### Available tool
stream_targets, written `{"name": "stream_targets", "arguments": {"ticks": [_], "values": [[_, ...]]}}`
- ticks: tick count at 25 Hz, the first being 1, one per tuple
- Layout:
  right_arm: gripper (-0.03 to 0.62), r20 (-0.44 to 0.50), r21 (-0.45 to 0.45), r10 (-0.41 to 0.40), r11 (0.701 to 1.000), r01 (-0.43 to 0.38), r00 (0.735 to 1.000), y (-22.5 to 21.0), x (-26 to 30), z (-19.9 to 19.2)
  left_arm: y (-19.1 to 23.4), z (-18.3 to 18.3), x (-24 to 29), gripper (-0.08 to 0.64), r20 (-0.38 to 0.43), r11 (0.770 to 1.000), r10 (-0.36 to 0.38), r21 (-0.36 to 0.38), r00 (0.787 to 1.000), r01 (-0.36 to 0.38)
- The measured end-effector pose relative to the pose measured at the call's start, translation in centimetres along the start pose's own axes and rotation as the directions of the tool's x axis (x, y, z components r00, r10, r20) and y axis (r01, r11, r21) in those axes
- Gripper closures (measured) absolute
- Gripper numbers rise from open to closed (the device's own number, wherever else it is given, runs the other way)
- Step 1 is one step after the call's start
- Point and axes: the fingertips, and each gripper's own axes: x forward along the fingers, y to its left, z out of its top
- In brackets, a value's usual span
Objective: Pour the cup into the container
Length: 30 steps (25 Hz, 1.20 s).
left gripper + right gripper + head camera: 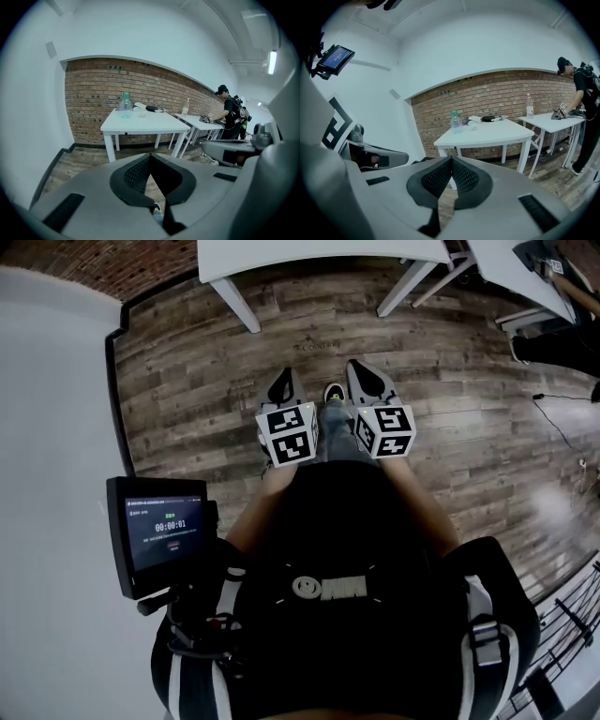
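A clear bottle with a green cap point(125, 104) and a small clear cup point(142, 112) stand on a white table point(140, 124) by the brick wall, several steps ahead. The right gripper view shows the same bottle point(455, 120), cup point(474, 123) and table point(487, 134). In the head view I hold both grippers close together in front of my body, above the wooden floor. My left gripper point(284, 382) is shut and holds nothing. My right gripper point(362, 373) is shut and holds nothing too. Both are far from the table.
A dark object point(151, 108) and a white bundle point(139, 105) lie at the table's back. A second white table point(201, 123) with a bottle point(186, 107) stands to the right, where a person point(232, 117) works. A small monitor point(159, 531) hangs at my left.
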Motion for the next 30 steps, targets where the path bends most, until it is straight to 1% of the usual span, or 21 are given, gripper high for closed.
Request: {"name": "stream_targets", "arguments": {"ticks": [4,9,14,20,23,27,30], "values": [[0.588,0.005,-0.006,0.013,1.0,-0.013,1.0,-2.1,3.3,1.1,0.6,1.9,3.3,0.56,-0.003,1.0,0.017,0.01,1.0,-0.017],[0.588,0.013,-0.016,0.035,0.999,-0.035,0.999,-5.8,8.3,4.3,0.9,5.7,8.8,0.56,-0.015,0.999,0.045,0.017,0.999,-0.045],[0.588,0.033,0.001,0.088,0.996,-0.088,0.996,-8.6,11.8,7.0,0.5,8.9,13.0,0.56,-0.034,0.997,0.07,0.042,0.997,-0.069],[0.588,0.022,0.014,0.131,0.991,-0.131,0.991,-9.8,15.7,8.7,1.2,11.3,16.1,0.56,-0.055,0.995,0.092,0.04,0.994,-0.09],[0.588,0.012,0.007,0.143,0.99,-0.143,0.99,-10.0,17.5,9.5,1.9,12.6,17.6,0.56,-0.058,0.995,0.095,0.041,0.994,-0.093],[0.588,-0.005,-0.009,0.149,0.989,-0.149,0.989,-9.9,20.7,10.4,4.0,14.1,20.0,0.56,-0.06,0.995,0.095,0.033,0.994,-0.093],[0.588,-0.018,-0.016,0.139,0.99,-0.139,0.99,-10.3,23.8,11.1,5.8,15.3,22.7,0.56,-0.064,0.997,0.077,0.015,0.995,-0.076]]}}
